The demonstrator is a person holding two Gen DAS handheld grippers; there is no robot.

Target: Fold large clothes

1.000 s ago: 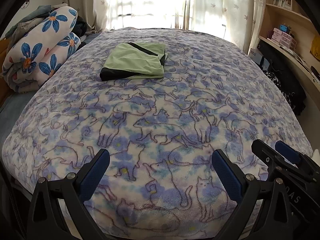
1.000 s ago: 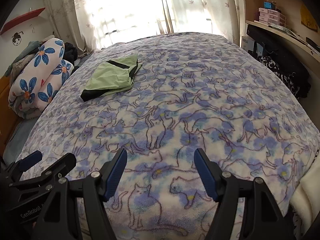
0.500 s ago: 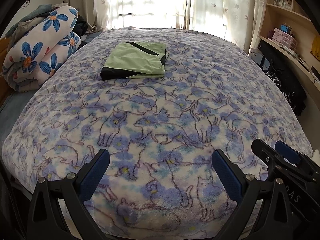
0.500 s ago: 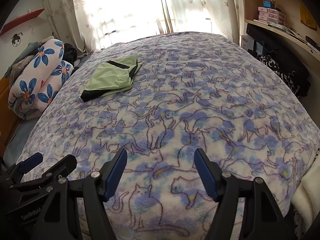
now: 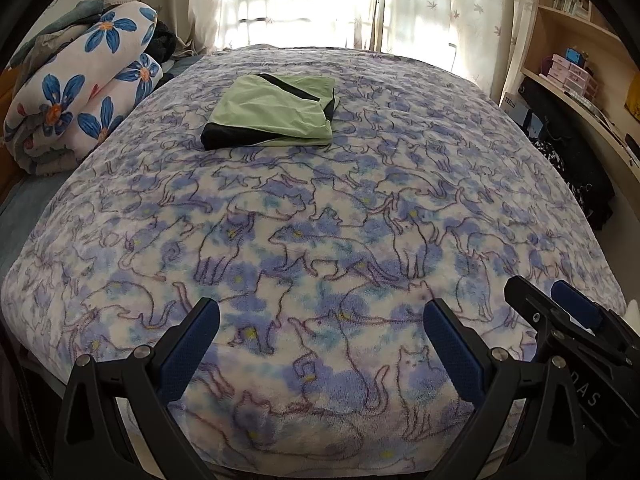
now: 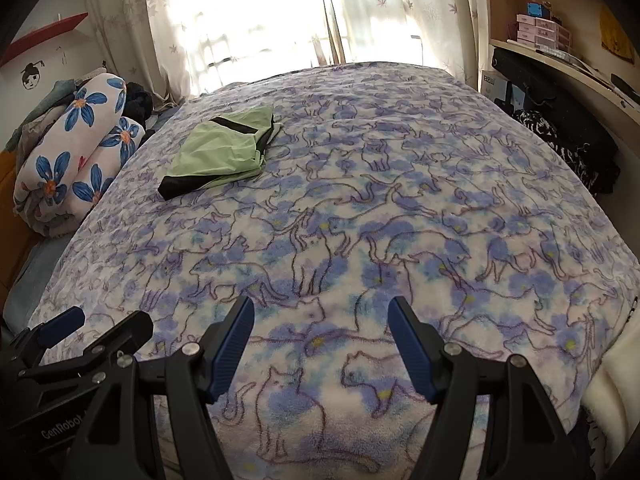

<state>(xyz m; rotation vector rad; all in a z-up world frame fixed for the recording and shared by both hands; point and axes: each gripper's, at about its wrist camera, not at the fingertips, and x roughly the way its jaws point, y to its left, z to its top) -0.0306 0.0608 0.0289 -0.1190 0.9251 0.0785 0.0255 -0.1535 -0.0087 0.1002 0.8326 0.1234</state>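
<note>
A light green garment with black trim (image 5: 274, 110) lies folded flat on the far left part of the bed (image 5: 460, 168); the right wrist view shows the same garment (image 6: 222, 152). My left gripper (image 5: 320, 314) hovers over the bed's near edge, jaws wide apart with nothing between them. Beside it, my right gripper (image 6: 320, 312) also stands open and empty above the near edge. Both are far from the garment. The right gripper's fingers (image 5: 568, 306) show at the lower right of the left wrist view, and the left gripper's fingers (image 6: 64, 322) at the lower left of the right wrist view.
A cat-print fleece blanket (image 6: 400, 208) covers the bed. A rolled flower-print quilt (image 5: 80, 100) lies at the left side. Curtains (image 6: 248, 12) hang over a bright window beyond the bed. Wooden shelves (image 6: 560, 40) with boxes and dark bags (image 6: 560, 132) line the right side.
</note>
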